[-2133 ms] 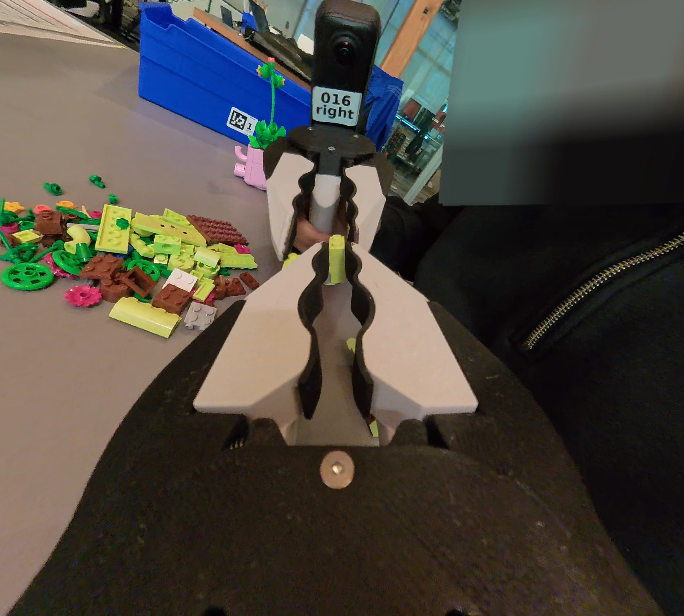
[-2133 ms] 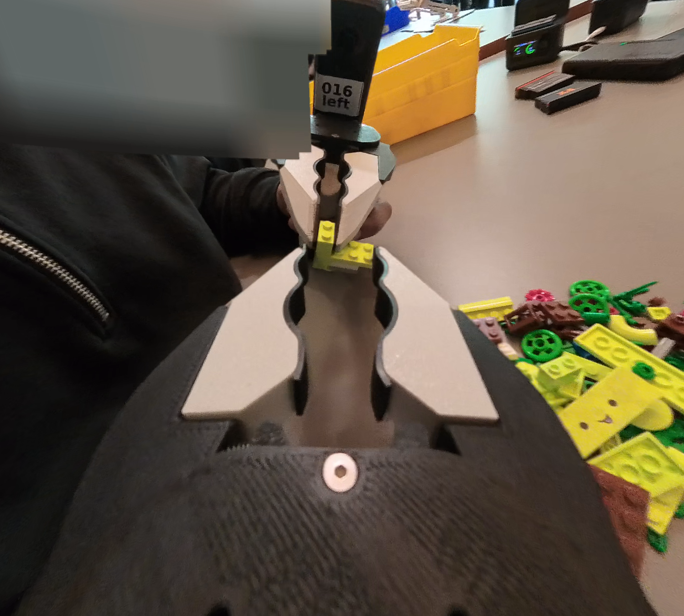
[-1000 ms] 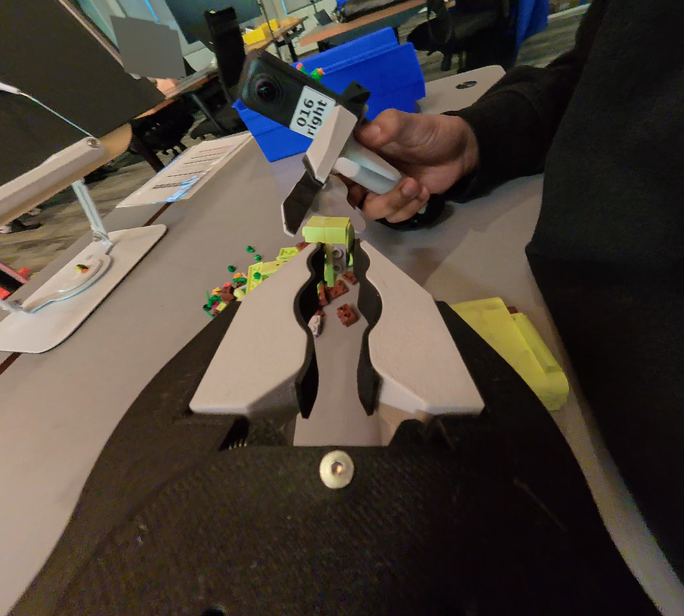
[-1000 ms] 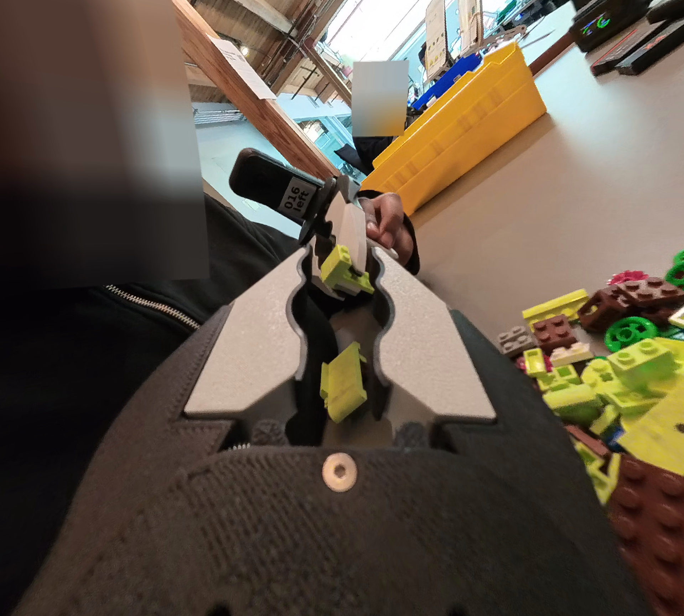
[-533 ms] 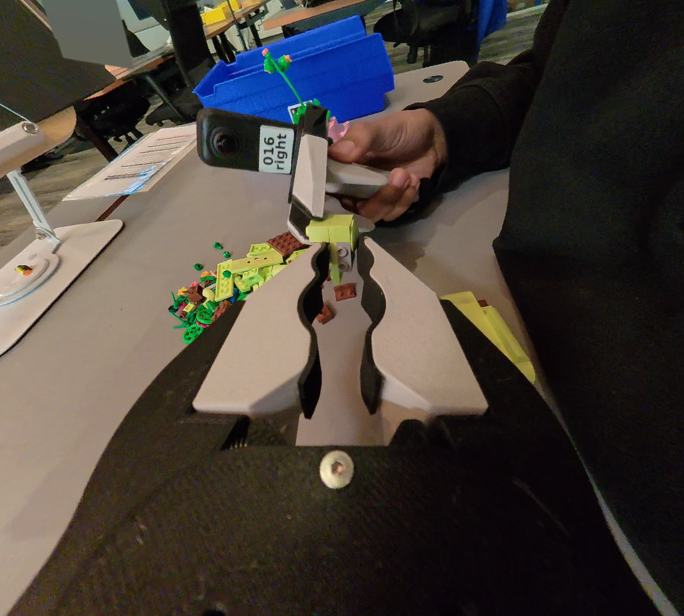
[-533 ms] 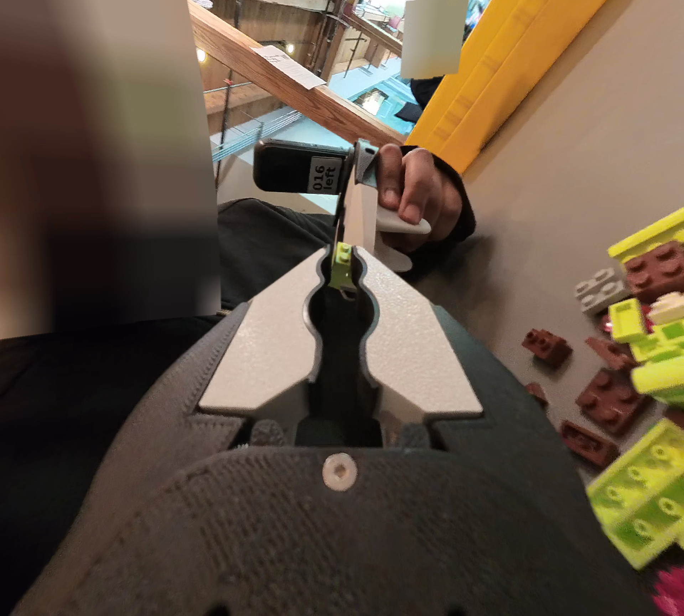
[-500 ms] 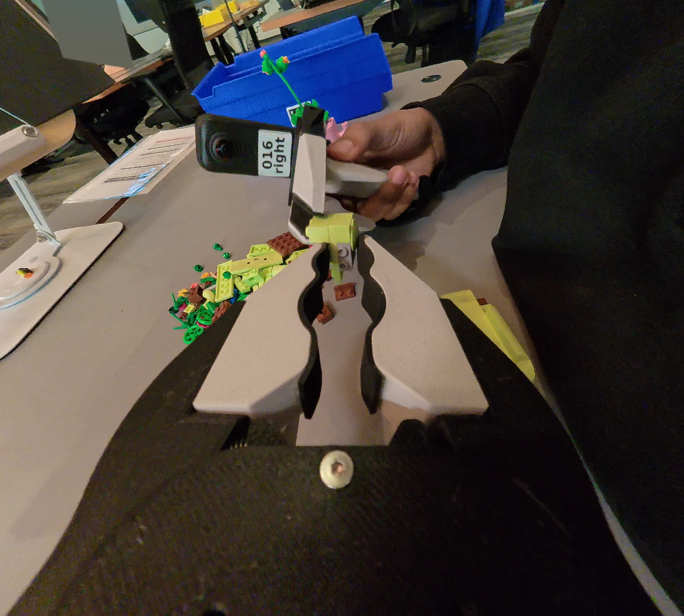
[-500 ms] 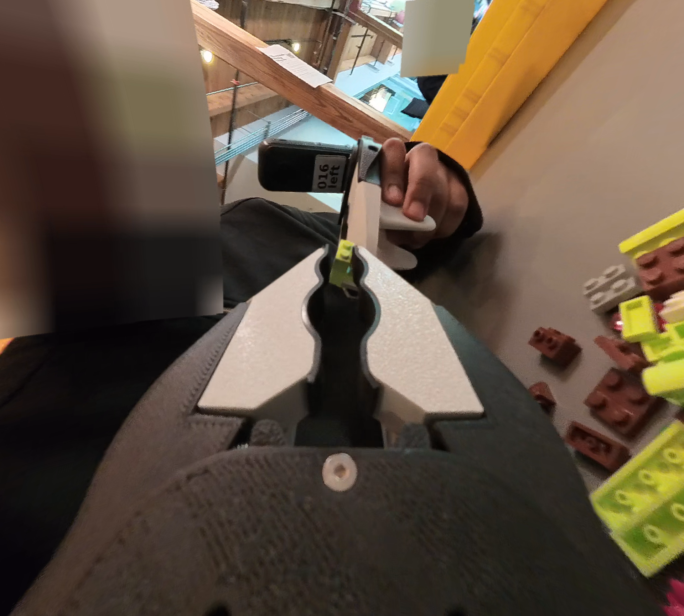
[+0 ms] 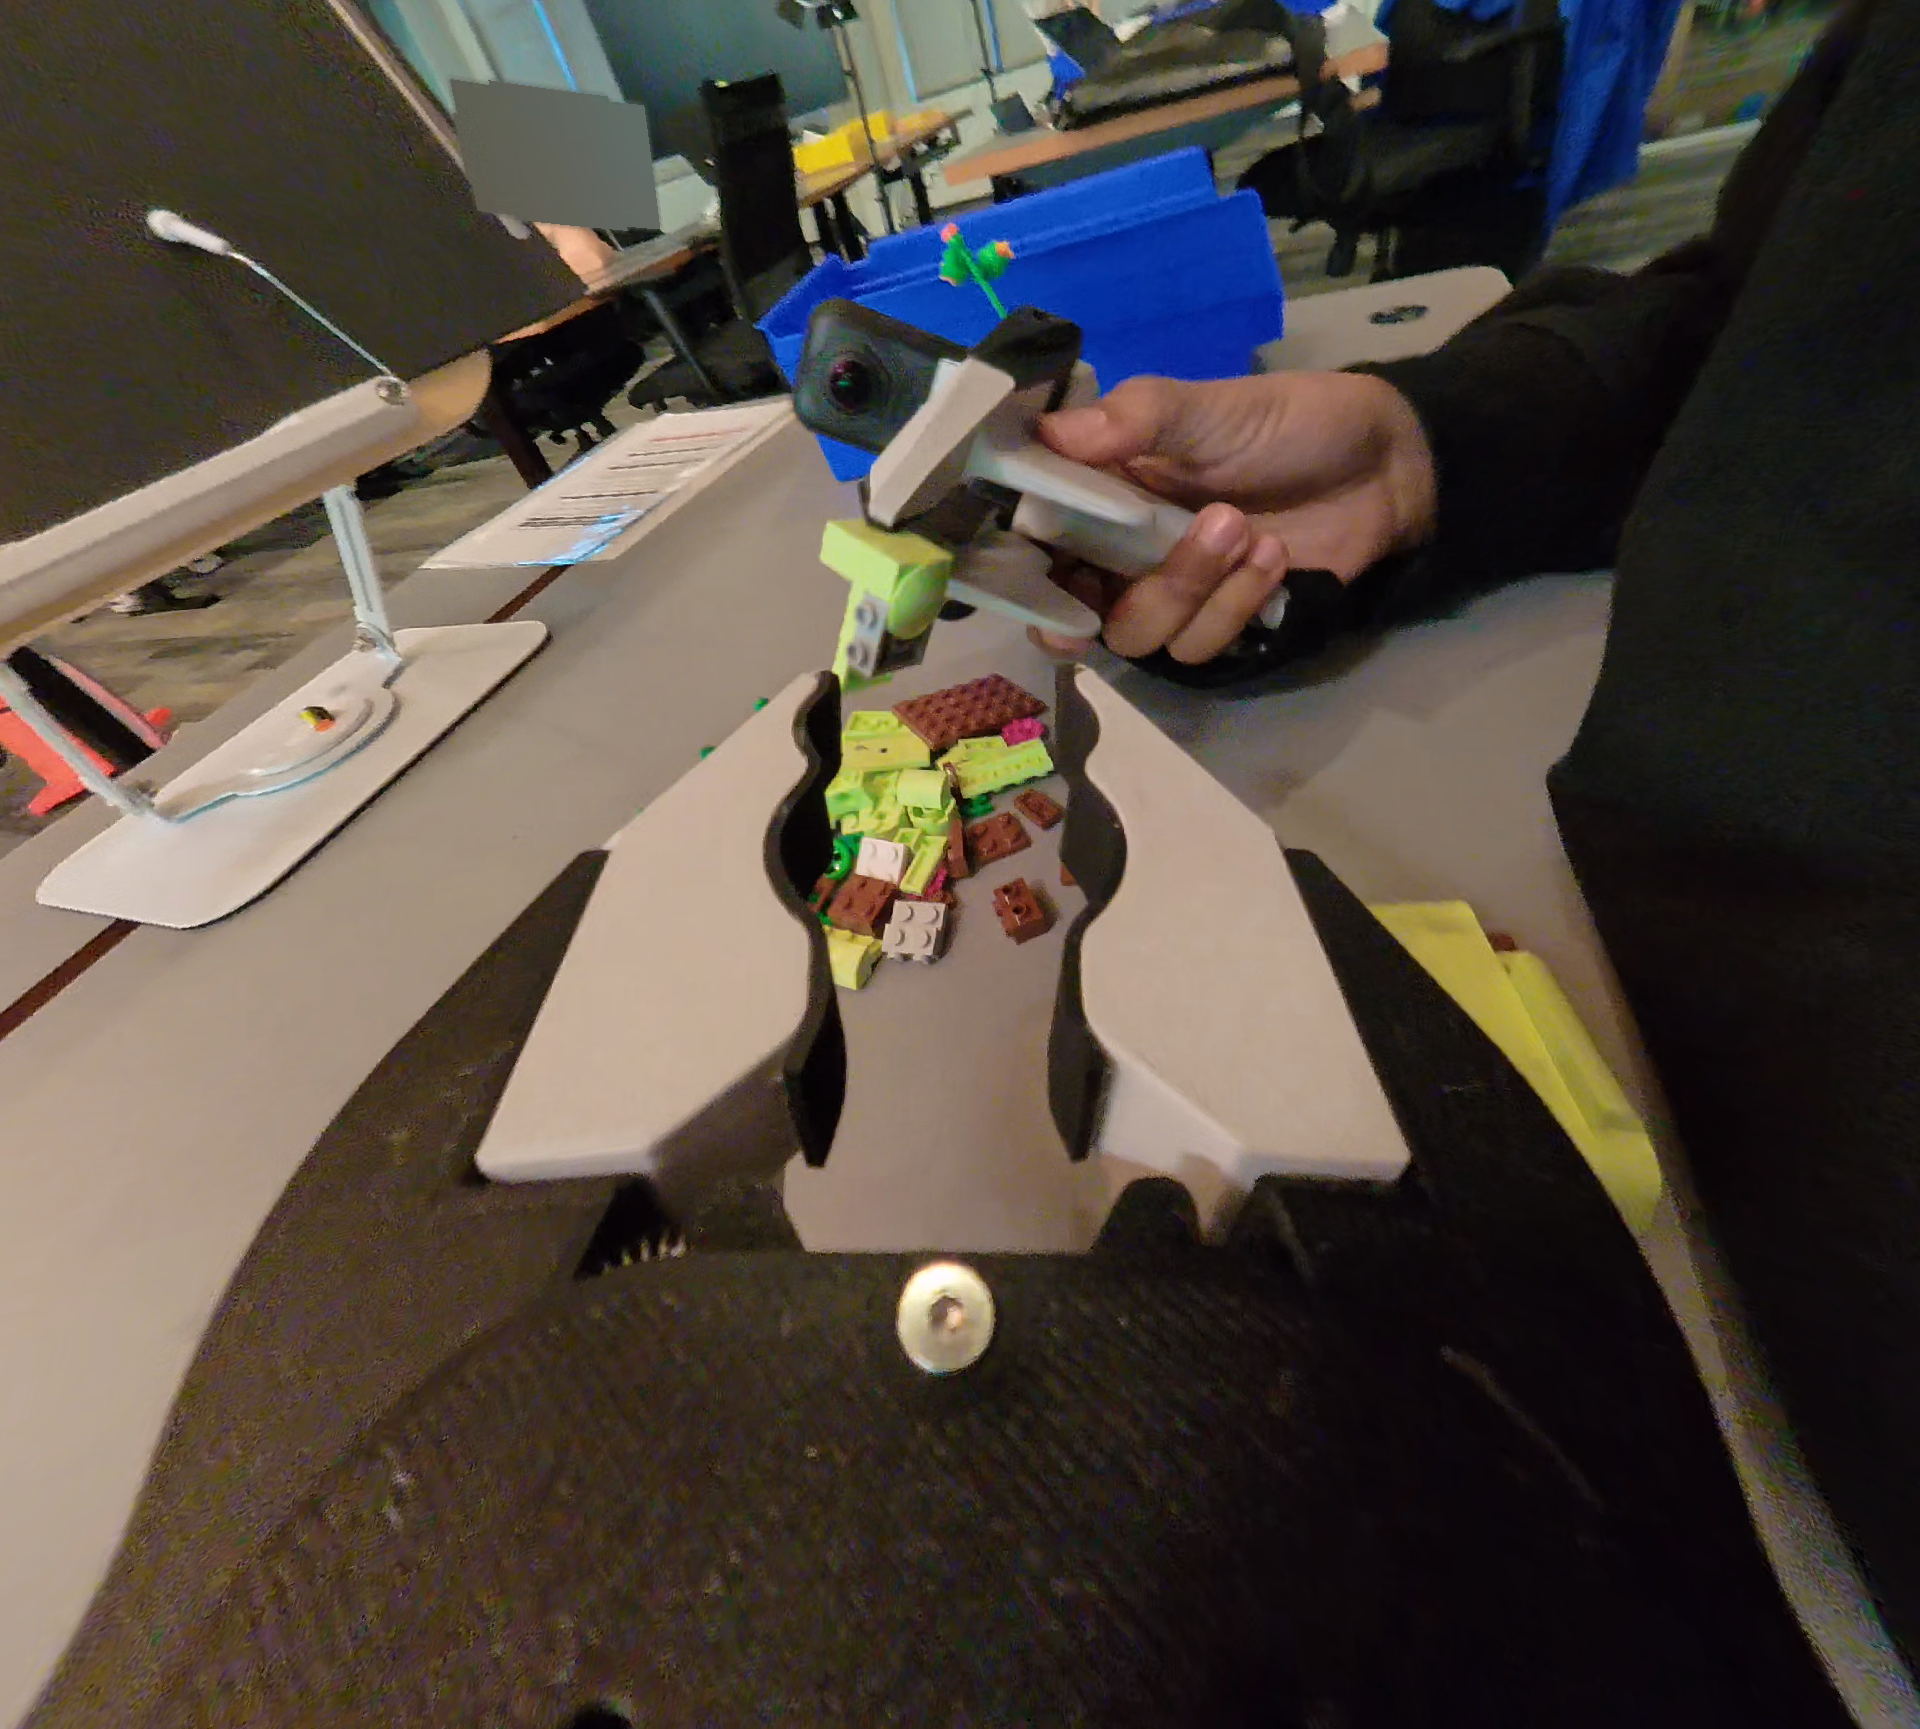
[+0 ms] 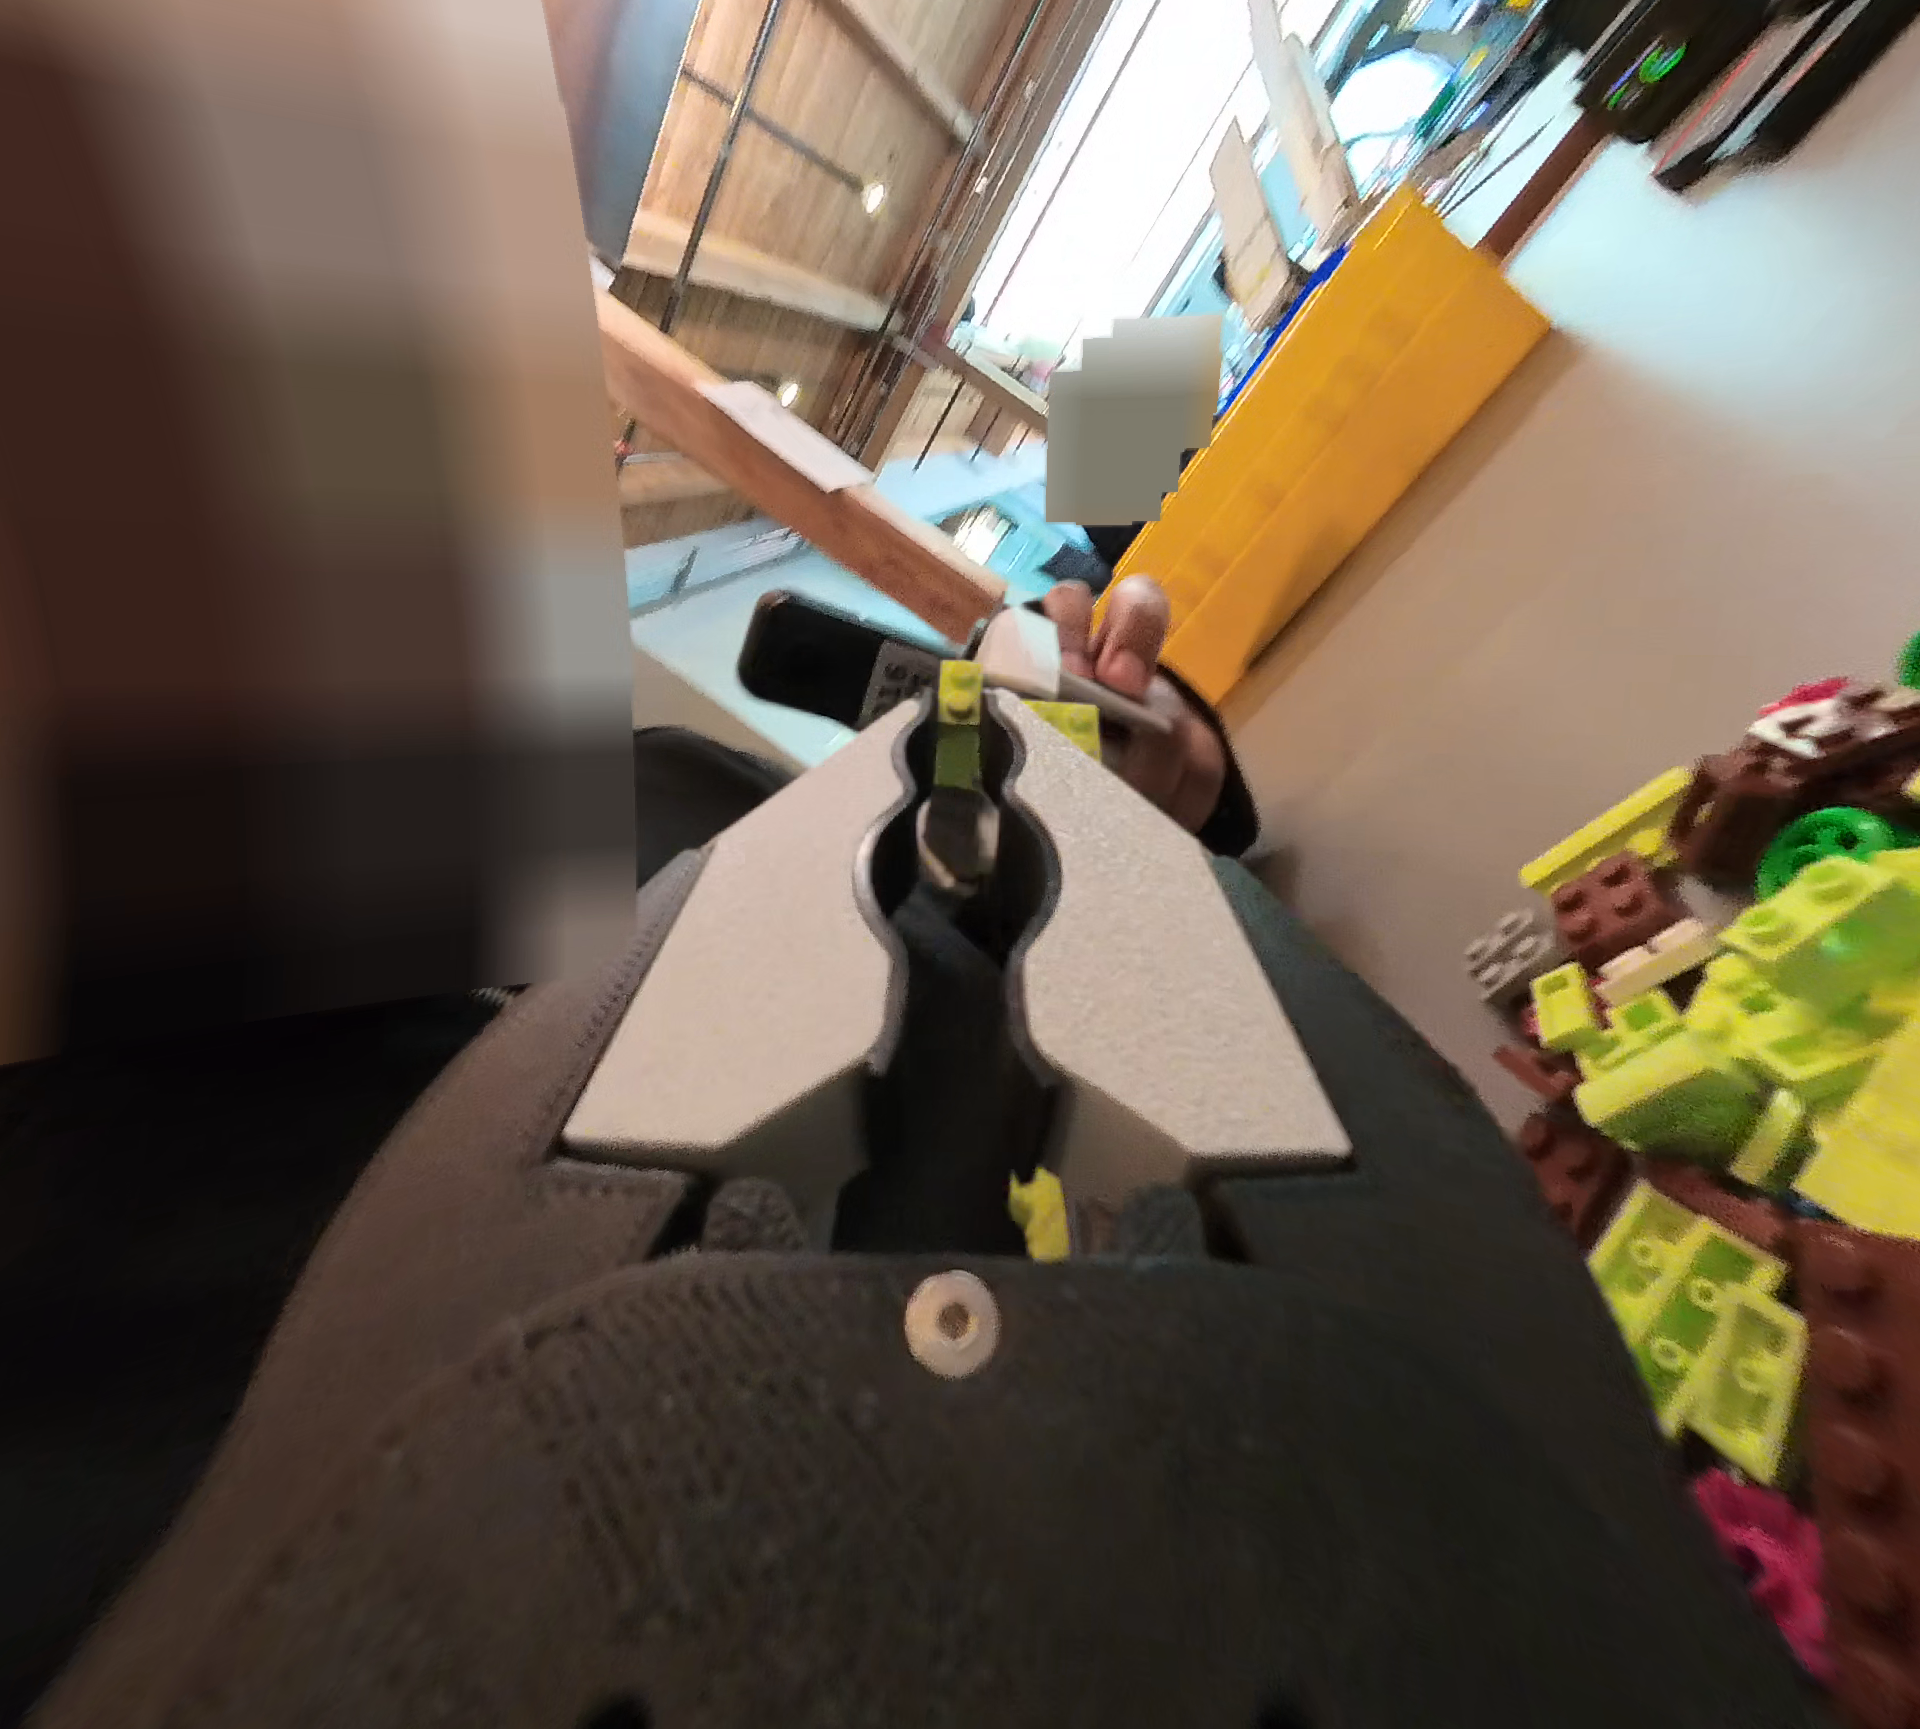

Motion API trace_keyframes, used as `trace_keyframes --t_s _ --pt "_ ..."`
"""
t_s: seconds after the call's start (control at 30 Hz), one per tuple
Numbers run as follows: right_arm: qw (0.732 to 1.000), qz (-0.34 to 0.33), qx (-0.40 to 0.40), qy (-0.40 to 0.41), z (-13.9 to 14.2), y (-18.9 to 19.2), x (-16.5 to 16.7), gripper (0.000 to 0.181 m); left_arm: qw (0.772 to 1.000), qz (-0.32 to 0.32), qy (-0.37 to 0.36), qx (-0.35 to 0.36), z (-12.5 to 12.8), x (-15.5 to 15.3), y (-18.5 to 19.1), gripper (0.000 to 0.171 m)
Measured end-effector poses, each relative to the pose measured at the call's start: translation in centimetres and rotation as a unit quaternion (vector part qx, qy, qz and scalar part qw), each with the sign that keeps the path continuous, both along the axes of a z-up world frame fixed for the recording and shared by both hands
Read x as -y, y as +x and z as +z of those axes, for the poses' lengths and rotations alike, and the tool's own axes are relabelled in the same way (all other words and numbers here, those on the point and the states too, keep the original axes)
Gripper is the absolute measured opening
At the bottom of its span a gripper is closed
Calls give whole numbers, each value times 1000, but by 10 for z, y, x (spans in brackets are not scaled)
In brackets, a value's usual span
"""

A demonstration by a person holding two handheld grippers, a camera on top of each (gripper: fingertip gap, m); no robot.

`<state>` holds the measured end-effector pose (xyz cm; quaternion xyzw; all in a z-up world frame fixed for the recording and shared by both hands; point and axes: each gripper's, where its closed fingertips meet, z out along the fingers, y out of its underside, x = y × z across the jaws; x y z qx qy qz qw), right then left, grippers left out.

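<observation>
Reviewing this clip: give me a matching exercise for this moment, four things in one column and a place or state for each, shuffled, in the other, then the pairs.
Things
1. left gripper
2. right gripper
3. blue bin
4. loose brick pile

Places or states
A. lying on the grey table, seen between the open fingers
B. shut on the lime brick assembly
C. behind the hand at the far table edge
D. open, holding nothing

Pairs: 1-D, 2-B, 3-C, 4-A

Wrist cams face each other close up, sharing brick pile
</observation>
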<state>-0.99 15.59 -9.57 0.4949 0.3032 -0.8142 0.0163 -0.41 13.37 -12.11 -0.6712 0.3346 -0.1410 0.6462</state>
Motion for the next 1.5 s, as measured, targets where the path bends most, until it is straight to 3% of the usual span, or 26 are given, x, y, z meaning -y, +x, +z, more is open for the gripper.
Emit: trace_keyframes --t_s 0.2,0.33,0.47,0.6,0.73,0.83,0.9,0.97,1.0,1.1,1.43,1.5 --pt "997 -68 3 -33 3 -18 2 6 993 110 49 -15 13 -16 -19 39" --pt "994 -100 5 -46 5 -27 5 6 989 129 75 -12 23 -14 -26 20" --pt "994 -88 1 -66 6 -27 7 7 989 124 85 -10 27 -11 -28 14" --pt "996 -67 -2 -54 6 -24 10 8 992 103 69 15 28 -10 -28 13" --pt "993 -107 -24 35 10 -16 -2 28 988 42 -6 145 34 -7 -30 11" --pt "976 -149 -41 151 11 -14 -2 34 959 -17 -77 272 38 -6 -32 12" --pt "967 -146 -47 206 10 -17 8 42 926 -61 -134 349 37 -6 -31 12" --pt "960 -130 -48 243 7 -18 19 36 895 -96 -185 394 32 -6 -26 12" --pt "958 -124 -46 254 5 -18 22 24 887 -106 -199 403 30 -6 -23 12" --pt "959 -118 -37 255 1 -17 22 13 881 -118 -212 407 28 -5 -18 11" --pt "966 -101 -24 237 1 -14 18 13 890 -114 -214 386 23 -4 -15 11" --pt "965 -98 -21 243 0 -14 20 13 896 -101 -205 382 23 -6 -16 21"
